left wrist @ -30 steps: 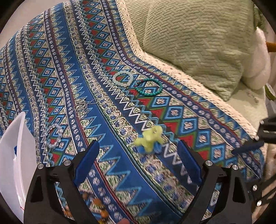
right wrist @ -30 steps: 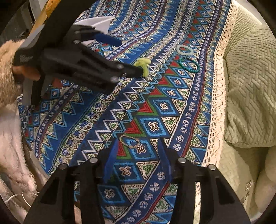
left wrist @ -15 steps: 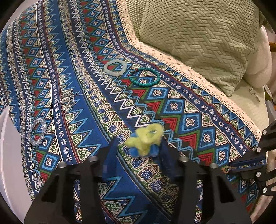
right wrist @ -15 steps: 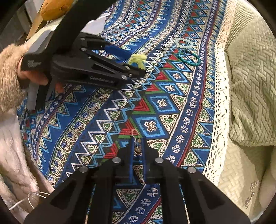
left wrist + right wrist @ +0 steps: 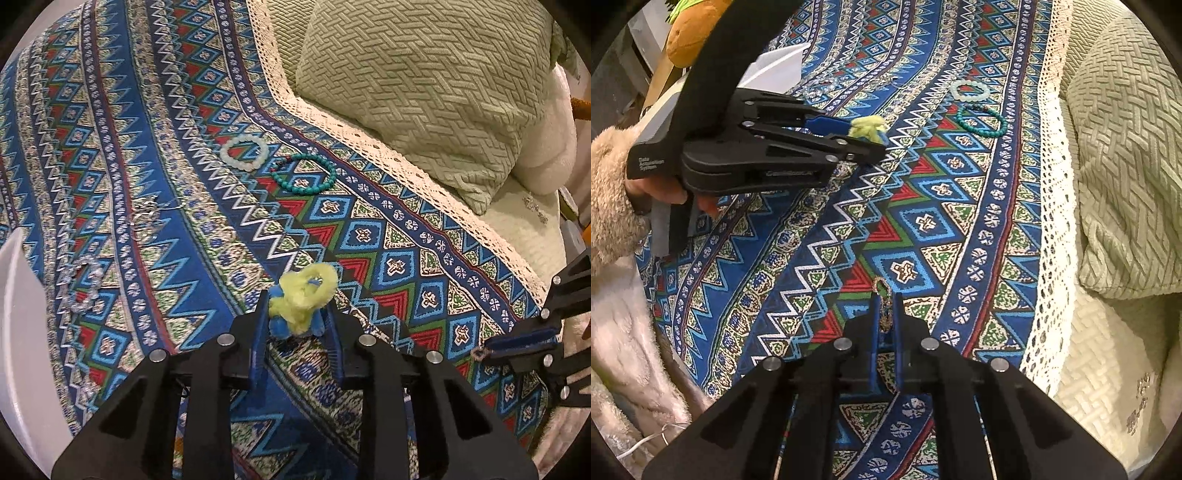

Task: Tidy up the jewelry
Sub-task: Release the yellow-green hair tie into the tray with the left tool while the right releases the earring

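Observation:
A fuzzy yellow and blue piece lies on the patterned blue cloth. My left gripper straddles it, its jaws are closing, and both blue pads touch its sides. The right wrist view shows the same left gripper and fuzzy piece from the side. My right gripper is shut on a thin gold chain, whose loop sticks out past the fingertips. The left wrist view shows that right gripper low at the right, with the chain at its tip.
A white bead bracelet and a turquoise bead bracelet lie farther back. A clear crystal bracelet and a silver chain lie at the left near a white tray. A green cushion borders the cloth's lace edge.
The left jaws came in from wide apart onto the fuzzy piece. The right jaws went from open around the gold chain to shut on it.

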{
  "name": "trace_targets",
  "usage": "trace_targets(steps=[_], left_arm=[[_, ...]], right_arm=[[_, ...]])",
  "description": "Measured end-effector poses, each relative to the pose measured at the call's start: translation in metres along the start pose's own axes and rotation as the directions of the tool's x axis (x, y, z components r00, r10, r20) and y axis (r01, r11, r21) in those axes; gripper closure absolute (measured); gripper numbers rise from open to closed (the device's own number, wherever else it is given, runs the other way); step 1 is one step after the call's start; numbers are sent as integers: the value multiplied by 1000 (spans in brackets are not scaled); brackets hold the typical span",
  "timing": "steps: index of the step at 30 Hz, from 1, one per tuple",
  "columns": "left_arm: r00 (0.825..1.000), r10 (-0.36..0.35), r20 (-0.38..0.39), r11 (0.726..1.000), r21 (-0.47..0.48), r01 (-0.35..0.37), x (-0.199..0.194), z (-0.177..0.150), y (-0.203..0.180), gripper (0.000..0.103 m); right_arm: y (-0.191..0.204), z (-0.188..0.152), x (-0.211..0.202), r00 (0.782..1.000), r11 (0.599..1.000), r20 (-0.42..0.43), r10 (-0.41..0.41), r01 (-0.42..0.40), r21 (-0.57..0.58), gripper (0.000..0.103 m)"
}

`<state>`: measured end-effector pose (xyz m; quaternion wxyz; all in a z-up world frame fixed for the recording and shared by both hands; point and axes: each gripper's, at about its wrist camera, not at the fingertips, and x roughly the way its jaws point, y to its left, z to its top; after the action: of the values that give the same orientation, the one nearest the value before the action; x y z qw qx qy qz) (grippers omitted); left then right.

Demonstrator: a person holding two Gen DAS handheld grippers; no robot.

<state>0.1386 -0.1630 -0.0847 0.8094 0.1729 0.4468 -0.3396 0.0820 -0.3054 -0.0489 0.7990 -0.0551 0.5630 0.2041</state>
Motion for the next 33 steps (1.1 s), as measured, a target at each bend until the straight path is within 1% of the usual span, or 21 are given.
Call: trace_targets(steps=[3,5,8,11,13,14,16,17,19,22,26,27,28,29,30,31,32,33], left_arm=[[1000,3,26,1000,-21,-2,-23,2,6,74],[999,9,45,999,-37,-8,-41,2,12,74],[995,21,96,996,-84,-13,-81,1,30,74],[990,60,128,987,-154,-40,-121,-10,61,74],[984,114,134,979,-184,-88,-146,-23,84,74],[981,144,128,971,-207,-115,-157,-30,98,74],[978,182,106,958,-243,-152,-171,-45,116,74],[972,216,91,948,-256,-187,-178,-55,127,74],[965,254,70,935,-273,-227,-185,-68,142,73],[960,280,33,911,-324,-254,-188,-92,167,73],[957,291,-1,892,-361,-272,-185,-110,186,70],[957,290,-12,890,-365,-274,-184,-114,191,68],[958,288,-20,889,-367,-275,-184,-116,194,62],[956,291,-27,887,-368,-280,-183,-117,196,56],[954,296,-33,885,-366,-288,-183,-119,198,53],[953,300,-39,883,-366,-292,-184,-120,198,47],[953,301,-44,881,-368,-296,-185,-121,199,43],[951,305,-45,879,-370,-300,-186,-122,198,42]], right_arm=[[2,10,-17,999,1000,33,13,-13,-4,96],[10,29,-32,997,999,70,11,-8,-48,96],[27,59,-51,993,993,119,25,-12,-114,95],[58,104,-68,984,977,168,59,-22,-214,95],[77,126,-73,978,964,188,88,-36,-263,95],[88,138,-73,975,958,196,104,-45,-284,95],[114,165,-70,968,944,205,147,-76,-321,95],[122,175,-67,965,940,205,162,-88,-330,95],[145,197,-58,958,926,199,204,-124,-356,95],[176,223,-39,958,910,173,229,-148,-388,95],[208,241,-10,966,897,129,224,-153,-414,95],[213,241,-6,966,896,121,226,-158,-416,92],[217,242,-3,967,895,113,230,-164,-414,88],[219,243,0,968,899,114,222,-158,-409,75],[221,246,3,968,900,113,223,-160,-406,65],[222,247,4,967,900,112,229,-167,-403,64],[223,249,5,967,901,112,228,-166,-402,64],[224,250,5,968,901,117,224,-160,-402,64]])
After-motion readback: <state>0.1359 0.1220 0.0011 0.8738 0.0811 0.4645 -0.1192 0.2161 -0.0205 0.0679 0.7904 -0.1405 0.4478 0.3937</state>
